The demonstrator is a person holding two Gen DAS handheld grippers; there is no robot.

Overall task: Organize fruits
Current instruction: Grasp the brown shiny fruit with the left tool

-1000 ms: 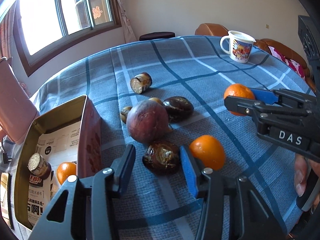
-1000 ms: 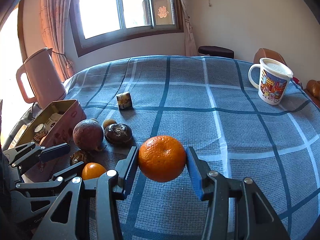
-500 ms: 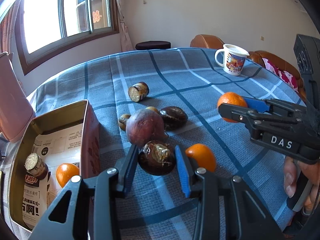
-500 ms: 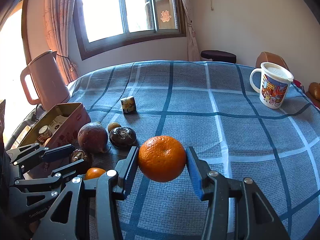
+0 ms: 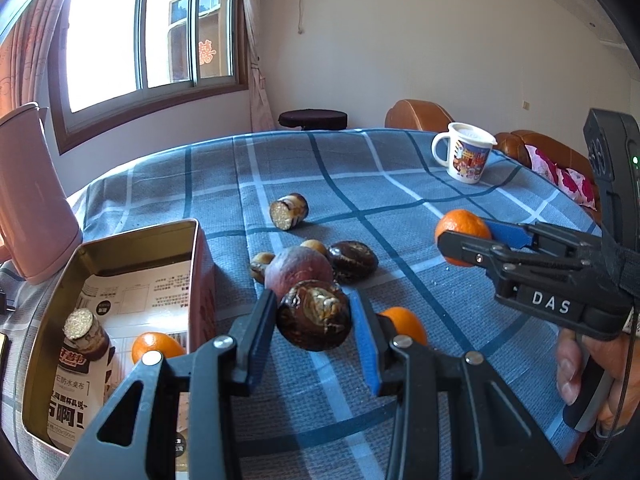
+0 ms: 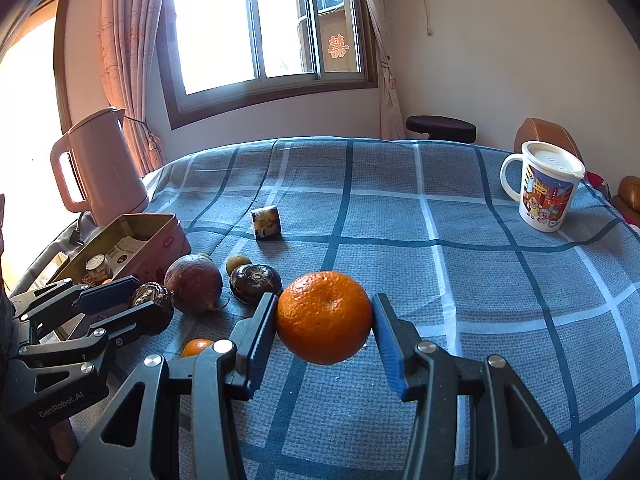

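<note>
Gripping a dark fruit (image 5: 314, 315) in our left claw (image 5: 316, 320) and an orange (image 6: 324, 317) in our right claw (image 6: 325, 328), both closed snugly, we hold them above the surface (image 6: 460, 280) for the tin (image 5: 132, 240).

Orange (image 5: 402, 325) half hidden behind left jaws.

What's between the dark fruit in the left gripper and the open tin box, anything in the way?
Nothing visible blocks it. The left gripper holds the dark fruit beside the tin box; only the box's near wall lies between. Inside, an orange and a cut piece leave bare floor.
</note>
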